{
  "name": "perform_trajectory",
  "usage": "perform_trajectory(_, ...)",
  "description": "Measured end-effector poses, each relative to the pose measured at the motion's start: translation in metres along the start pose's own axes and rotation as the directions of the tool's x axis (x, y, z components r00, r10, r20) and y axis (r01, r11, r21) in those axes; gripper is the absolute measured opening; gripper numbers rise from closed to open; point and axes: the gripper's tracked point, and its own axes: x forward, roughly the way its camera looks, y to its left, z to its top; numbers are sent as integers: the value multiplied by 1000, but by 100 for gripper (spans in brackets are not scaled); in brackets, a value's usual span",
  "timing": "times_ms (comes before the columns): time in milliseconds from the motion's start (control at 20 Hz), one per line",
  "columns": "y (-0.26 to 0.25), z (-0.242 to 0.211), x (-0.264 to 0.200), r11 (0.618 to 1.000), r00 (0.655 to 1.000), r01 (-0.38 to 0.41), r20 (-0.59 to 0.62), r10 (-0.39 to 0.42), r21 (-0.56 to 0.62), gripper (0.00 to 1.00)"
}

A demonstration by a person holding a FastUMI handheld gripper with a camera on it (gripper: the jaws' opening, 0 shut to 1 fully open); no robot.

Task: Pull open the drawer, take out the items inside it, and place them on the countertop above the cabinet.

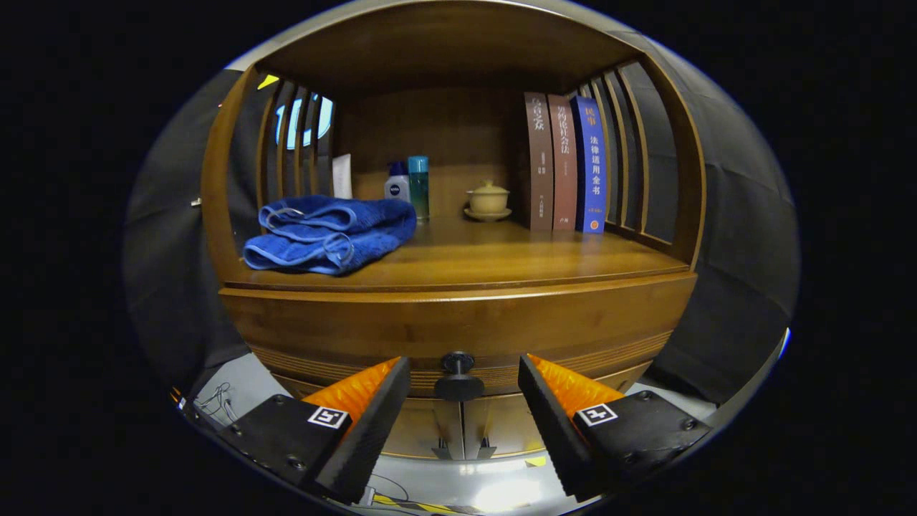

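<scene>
A wooden cabinet fills the view, its drawer front (pixel 458 322) closed under the countertop (pixel 501 261). The drawer's small dark knob (pixel 458 373) sits between my fingertips, a little beyond them. My gripper (pixel 464 380) is open, one finger on each side of the knob, neither touching it. A folded blue towel (pixel 333 233) lies on the countertop at the left. The drawer's inside is hidden.
At the back of the countertop stand two small bottles (pixel 408 186), a lidded tea cup on a saucer (pixel 488 201) and three upright books (pixel 566 163). Slatted wooden sides and a top board enclose the shelf space. Pale floor with cables lies below the cabinet.
</scene>
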Motion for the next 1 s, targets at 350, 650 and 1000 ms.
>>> perform_trajectory(350,4,-26,34,1000,996,-16,-85,15,-11,73)
perform_trajectory(650,2,-26,33,1000,996,-8,-86,5,-28,39)
perform_trajectory(1000,-2,-33,12,1000,995,-14,-103,12,-22,38)
